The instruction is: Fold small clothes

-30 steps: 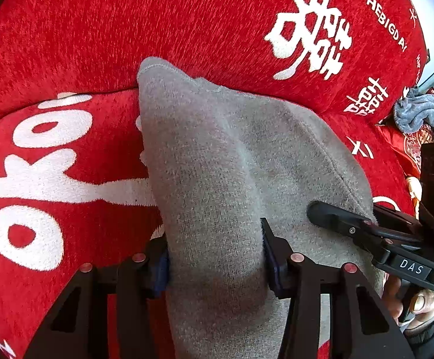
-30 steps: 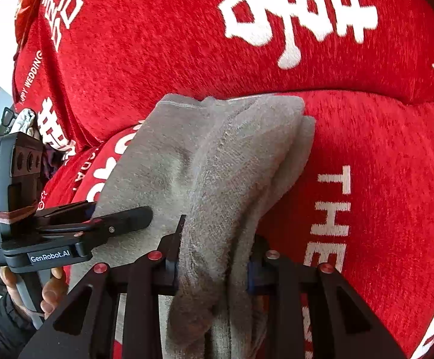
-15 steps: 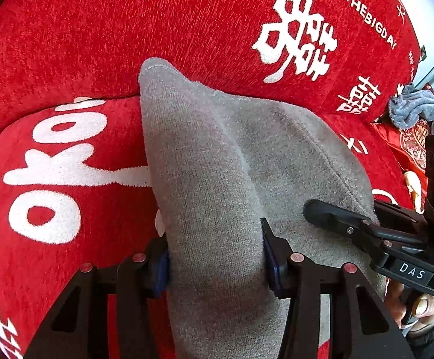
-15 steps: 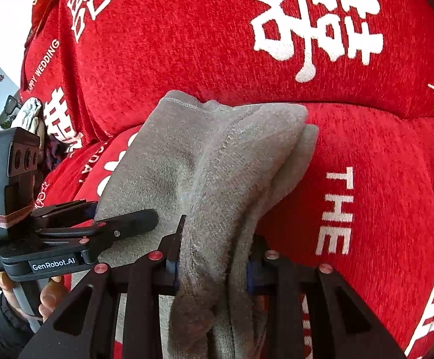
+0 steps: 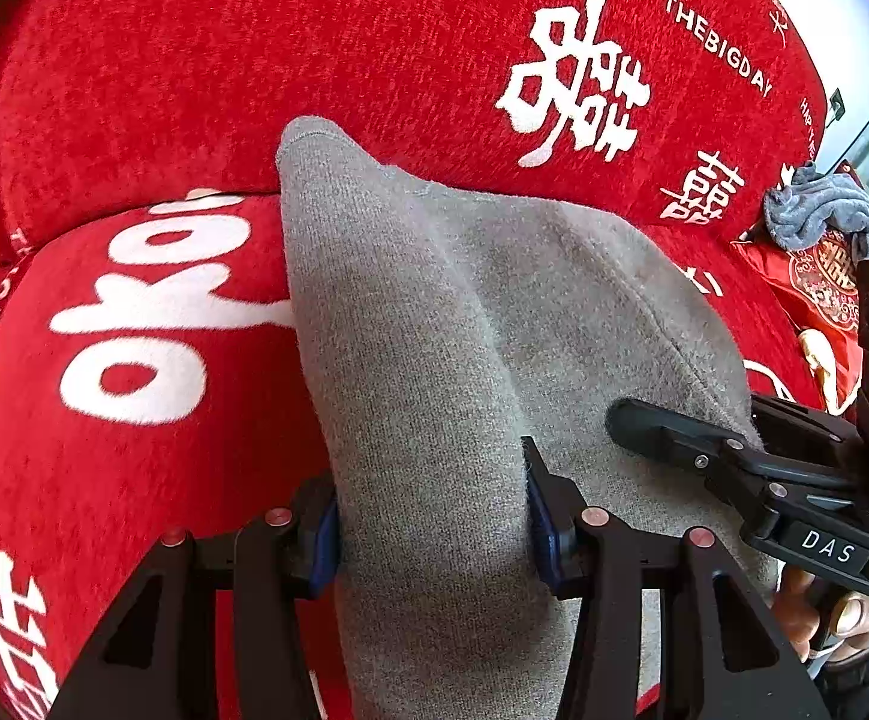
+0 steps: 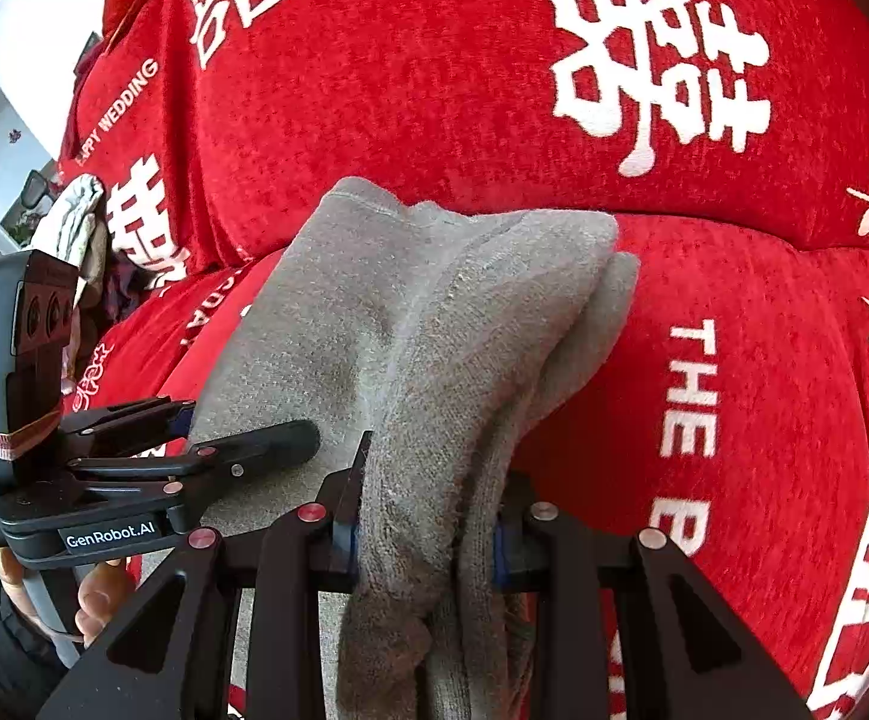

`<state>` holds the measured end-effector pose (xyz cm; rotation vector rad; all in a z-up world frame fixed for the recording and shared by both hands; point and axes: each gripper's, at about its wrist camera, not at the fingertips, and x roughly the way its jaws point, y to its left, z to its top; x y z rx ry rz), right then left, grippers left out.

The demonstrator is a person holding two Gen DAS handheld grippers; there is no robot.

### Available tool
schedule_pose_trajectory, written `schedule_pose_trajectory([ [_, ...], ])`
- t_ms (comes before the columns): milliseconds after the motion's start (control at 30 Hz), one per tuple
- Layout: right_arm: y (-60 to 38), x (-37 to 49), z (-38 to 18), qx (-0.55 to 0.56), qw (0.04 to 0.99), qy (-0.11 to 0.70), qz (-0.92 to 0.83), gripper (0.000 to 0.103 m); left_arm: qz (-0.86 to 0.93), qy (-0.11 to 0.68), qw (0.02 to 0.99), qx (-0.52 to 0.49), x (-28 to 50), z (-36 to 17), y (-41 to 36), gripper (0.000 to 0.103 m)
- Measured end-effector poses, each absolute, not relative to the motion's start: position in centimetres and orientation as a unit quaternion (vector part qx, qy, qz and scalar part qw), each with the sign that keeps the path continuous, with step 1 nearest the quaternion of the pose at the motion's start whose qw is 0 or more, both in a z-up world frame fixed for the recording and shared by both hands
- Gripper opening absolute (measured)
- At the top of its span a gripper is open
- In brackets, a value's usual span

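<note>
A small grey knitted garment (image 5: 464, 312) hangs between both grippers over a red sofa. My left gripper (image 5: 431, 516) is shut on a bunched fold at its left side, blue pads pressing the cloth. My right gripper (image 6: 425, 516) is shut on a thicker layered fold of the same grey garment (image 6: 434, 312). In the left wrist view the right gripper (image 5: 752, 456) shows at the right, clamped on the cloth's edge, with a hand below it. The left gripper (image 6: 218, 450) appears at the left of the right wrist view. The garment's far end touches the sofa back.
The red sofa cover (image 5: 134, 330) with white lettering fills both views, seat below and backrest (image 6: 434, 60) behind. A crumpled grey cloth (image 5: 824, 210) lies on a red cushion at the far right. A pale cloth (image 6: 74, 222) rests at the sofa's left end.
Both grippers have moved up and back with the grey garment still clamped. The sofa lettering has slid in both views. The grips look unchanged.
</note>
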<state>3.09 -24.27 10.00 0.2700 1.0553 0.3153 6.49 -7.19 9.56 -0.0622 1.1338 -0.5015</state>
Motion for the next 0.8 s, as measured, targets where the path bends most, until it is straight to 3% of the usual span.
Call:
schedule_pose_trajectory([
  [800, -19.0, -2.8, 11.6, 0.107, 0.848, 0.491, 0.166, 0.032, -0.214, 0.513, 0.831, -0.031, -0.4, 10.5, -2.2, 0.051],
])
